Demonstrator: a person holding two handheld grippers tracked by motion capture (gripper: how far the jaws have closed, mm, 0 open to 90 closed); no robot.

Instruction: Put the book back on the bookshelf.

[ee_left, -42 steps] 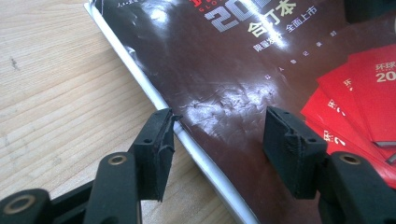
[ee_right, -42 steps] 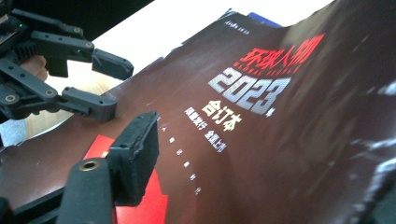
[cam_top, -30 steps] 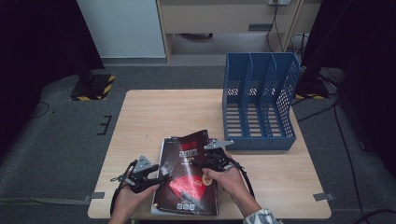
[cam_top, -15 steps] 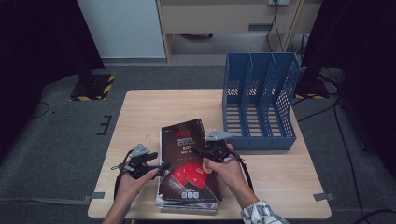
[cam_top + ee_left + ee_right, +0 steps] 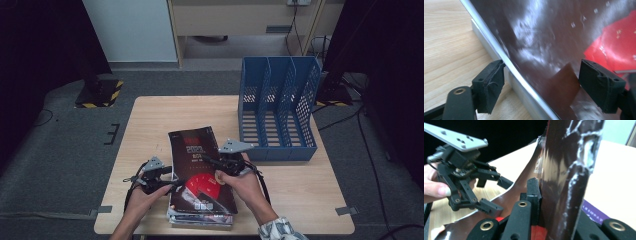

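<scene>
A person at a wooden counter [image 5: 150, 125] works two handheld tools over a stack of glossy magazines, with one blue file rack [image 5: 277, 112] of three slots standing beyond the right tool. The top magazine [image 5: 197, 165], dark with a red graphic, lies between the tools, its right edge raised. The right tool [image 5: 212, 162] is clenched on that edge; its own view shows the cover [image 5: 564, 170] rising steeply from the closed jaws. The left tool [image 5: 172, 186] is released: in its view the two pads [image 5: 490, 87] stand wide apart, one against the magazine's left edge [image 5: 524, 50], the other over the cover, gripping nothing.

The risk, judging from the bowed cover, is that the slick sheet peels free or the pages sag open if only one edge is pinched as it lifts; the grip may also have taken the cover alone. A sideways tug could drag the lower magazines [image 5: 200, 217] off the counter's near edge.

Count: two tools, one rack, several magazines; the exact number cannot be told.
</scene>
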